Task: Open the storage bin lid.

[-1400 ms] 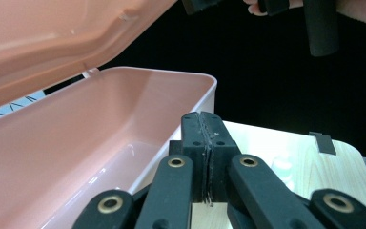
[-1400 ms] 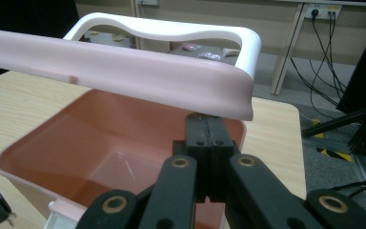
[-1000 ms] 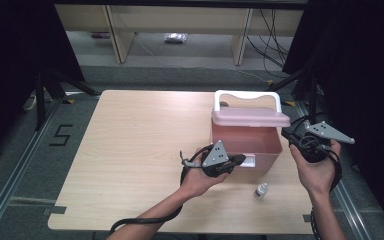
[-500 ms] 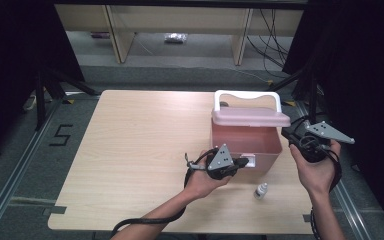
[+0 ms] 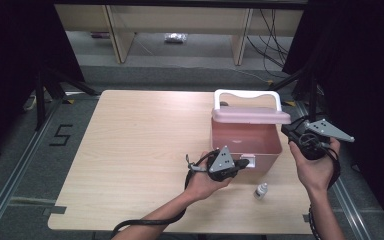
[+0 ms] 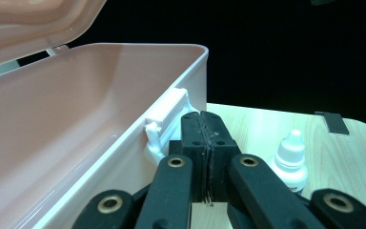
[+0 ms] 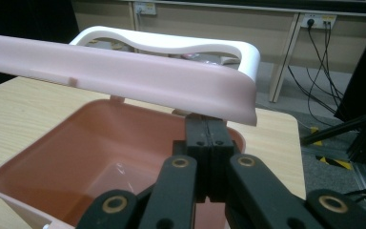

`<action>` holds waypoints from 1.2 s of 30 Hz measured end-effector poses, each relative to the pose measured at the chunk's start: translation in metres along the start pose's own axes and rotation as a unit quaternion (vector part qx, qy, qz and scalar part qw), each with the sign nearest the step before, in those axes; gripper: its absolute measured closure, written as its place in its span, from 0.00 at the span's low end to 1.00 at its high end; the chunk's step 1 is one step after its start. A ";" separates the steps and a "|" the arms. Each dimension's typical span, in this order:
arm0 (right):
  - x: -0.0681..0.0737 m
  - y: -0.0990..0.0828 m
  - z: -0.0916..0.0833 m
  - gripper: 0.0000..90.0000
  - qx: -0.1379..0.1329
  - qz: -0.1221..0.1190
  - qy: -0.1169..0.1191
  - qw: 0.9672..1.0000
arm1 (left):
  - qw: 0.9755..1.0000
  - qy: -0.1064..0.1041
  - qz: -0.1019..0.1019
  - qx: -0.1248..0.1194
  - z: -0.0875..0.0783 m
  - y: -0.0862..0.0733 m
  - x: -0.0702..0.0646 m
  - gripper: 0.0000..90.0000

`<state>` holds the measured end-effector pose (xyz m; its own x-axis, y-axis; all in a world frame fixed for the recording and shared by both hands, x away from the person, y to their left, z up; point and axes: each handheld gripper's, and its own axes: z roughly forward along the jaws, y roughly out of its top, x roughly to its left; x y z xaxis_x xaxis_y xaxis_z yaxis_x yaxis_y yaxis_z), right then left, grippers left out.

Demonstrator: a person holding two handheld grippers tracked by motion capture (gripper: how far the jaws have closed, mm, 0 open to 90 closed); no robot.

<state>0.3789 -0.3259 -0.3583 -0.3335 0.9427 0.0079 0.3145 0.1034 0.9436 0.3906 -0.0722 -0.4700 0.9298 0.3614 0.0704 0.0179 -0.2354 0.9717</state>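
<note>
A pink box (image 5: 245, 142) stands on the right half of the table. Its lid (image 5: 250, 115) is tilted partly open, and a white handle (image 5: 247, 95) rises behind it. In the left gripper view, my left gripper (image 6: 208, 129) is shut on nothing, with its tips right beside the box's white front latch (image 6: 167, 119). The high view shows that left gripper (image 5: 241, 162) at the box's front wall. My right gripper (image 7: 208, 126), also shut on nothing, has its tips just beneath the lid's edge (image 7: 124, 78), above the pink inside (image 7: 100, 148). It (image 5: 287, 130) is at the box's right end.
A small white dropper bottle (image 5: 261, 190) stands on the table in front of the box, and it appears close by the jaws in the left gripper view (image 6: 290, 160). The table's left half (image 5: 130, 145) is bare wood. Dark stands and floor rails flank the table.
My left gripper has shifted a little to the right, up to the box's front latch. The right gripper and the lid have held their places.
</note>
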 end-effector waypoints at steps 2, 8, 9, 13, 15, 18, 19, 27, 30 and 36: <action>0.000 0.001 0.001 1.00 -0.001 -0.002 0.002 1.000 | 1.000 0.000 0.000 0.000 0.000 0.000 0.000 0.99; 0.000 0.004 0.003 1.00 -0.009 -0.005 -0.003 1.000 | 1.000 -0.001 -0.001 -0.003 0.000 -0.001 0.000 0.99; 0.001 0.004 0.004 1.00 -0.012 -0.004 -0.004 1.000 | 1.000 0.000 0.000 -0.002 0.000 -0.001 0.000 0.99; 0.003 0.007 0.005 1.00 -0.009 0.006 -0.002 1.000 | 1.000 0.000 0.001 -0.002 0.000 -0.001 -0.001 0.99; 0.003 0.008 0.007 1.00 -0.016 0.003 -0.003 1.000 | 1.000 0.000 0.001 -0.002 0.000 -0.001 -0.001 0.99; 0.002 0.011 0.008 1.00 -0.020 -0.006 -0.008 1.000 | 1.000 0.001 0.002 0.000 0.000 -0.001 -0.001 0.99; 0.002 0.011 0.009 1.00 -0.022 -0.006 -0.009 1.000 | 1.000 0.001 0.002 -0.001 0.000 -0.001 -0.001 1.00; 0.001 0.016 0.013 1.00 -0.031 -0.006 -0.014 0.999 | 1.000 0.000 0.000 -0.002 0.000 -0.001 -0.001 1.00; 0.002 0.017 0.014 1.00 -0.027 0.001 -0.012 1.000 | 1.000 0.000 0.000 -0.002 0.000 -0.001 -0.001 1.00; 0.001 0.018 0.016 1.00 -0.033 -0.003 -0.014 0.999 | 1.000 -0.001 0.000 -0.001 0.000 -0.001 -0.001 1.00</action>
<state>0.3990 -0.3179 -0.3465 -0.3094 0.9509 -0.0072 0.2524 0.0894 0.9635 0.3899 -0.0723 -0.4710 0.9302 0.3603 0.0704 0.0166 -0.2328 0.9724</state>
